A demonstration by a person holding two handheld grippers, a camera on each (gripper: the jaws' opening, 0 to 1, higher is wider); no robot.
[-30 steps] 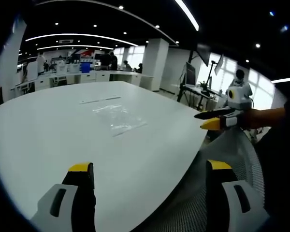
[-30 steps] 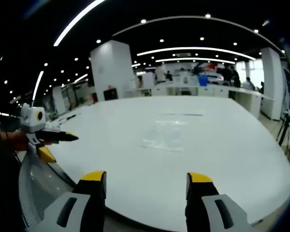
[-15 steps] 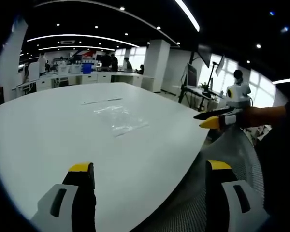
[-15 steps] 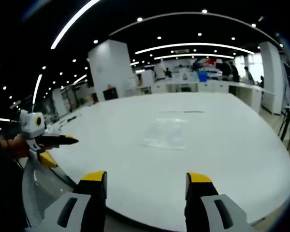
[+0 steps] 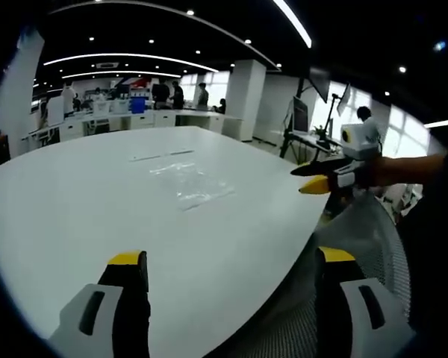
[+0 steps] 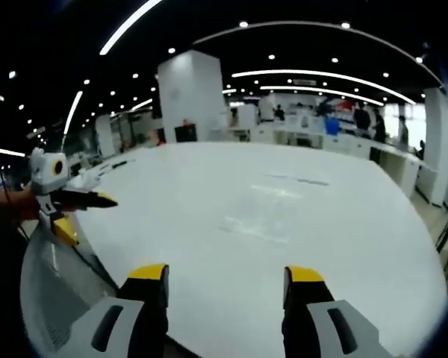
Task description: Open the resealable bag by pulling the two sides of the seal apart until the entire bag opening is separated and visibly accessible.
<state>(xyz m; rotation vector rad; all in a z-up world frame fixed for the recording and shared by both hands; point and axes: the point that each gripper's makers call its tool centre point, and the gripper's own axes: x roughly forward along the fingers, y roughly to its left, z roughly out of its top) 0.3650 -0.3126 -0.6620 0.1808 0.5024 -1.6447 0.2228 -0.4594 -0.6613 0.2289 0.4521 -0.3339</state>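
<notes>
1. Bag [image 5: 192, 183]: clear, resealable, lying flat on the white table [image 5: 75, 216] toward its middle, well apart from both grippers. In the right gripper view the bag [image 6: 263, 215] is faint and blurred; its seal edge cannot be picked out there.
2. Left gripper [image 5: 231, 262]: jaws stand wide apart, nothing between them, held over the near table edge. In the right gripper view the same left gripper [image 6: 82, 212] sits at the left, near the table rim, jaws also parted.
3. Right gripper [image 6: 225, 274]: jaws wide apart and empty, low over the near edge. In the left gripper view the right gripper [image 5: 315, 176] comes in from the right, its tips parted and pointing toward the table.
4. Step in hand, as judged: approach. No contact with the bag yet; seal presumably unopened.
5. To do it well: bring both grippers in low from the near side, one to each film layer just at the seal strip. Thin film lies flat, so one lip likely needs lifting before a jaw can get under it. Pinch each side separately, not both layers together, then pull apart along the whole seal.
6. Room: bare tabletop all round the bag; thin strip [image 5: 160, 155] lies beyond it, out of the path. Table rim curves close beneath both grippers. Mesh chair back [image 5: 358, 231] sits just below the right gripper.
</notes>
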